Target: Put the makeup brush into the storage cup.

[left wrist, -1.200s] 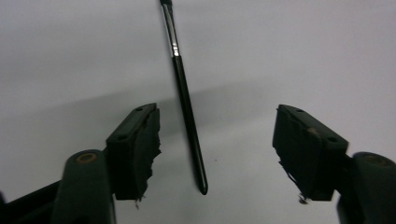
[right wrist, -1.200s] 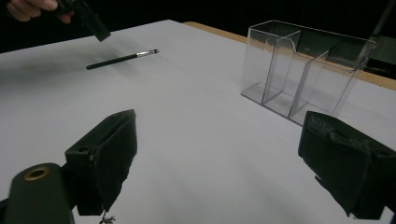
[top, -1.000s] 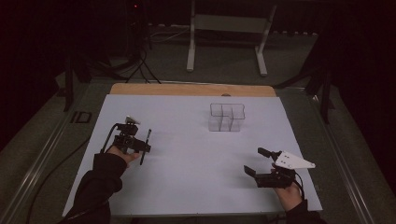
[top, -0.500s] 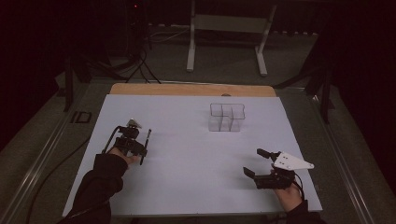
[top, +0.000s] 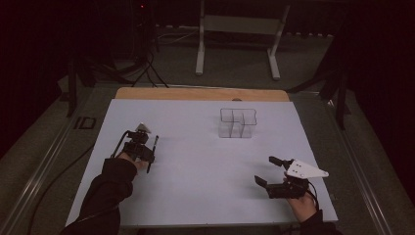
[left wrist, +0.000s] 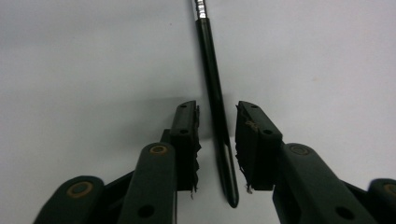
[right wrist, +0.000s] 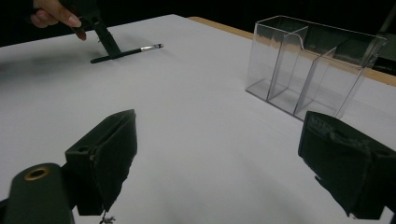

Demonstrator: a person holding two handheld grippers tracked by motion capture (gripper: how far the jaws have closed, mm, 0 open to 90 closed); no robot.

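Black slim pen with a silver tip (left wrist: 215,102) is laid flat on the white surface (top: 195,166) near its left edge, between the slightly spread fingers of the left gripper (left wrist: 218,140), untouched. The right gripper (top: 268,170), fingers widely spread, is held near the right front corner. A clear plastic compartment box (top: 238,122) is placed toward the far edge.

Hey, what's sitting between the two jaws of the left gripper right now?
A slim black pen lies on the white table between the left gripper's jaws, with a small gap on each side; the left gripper view shows it.
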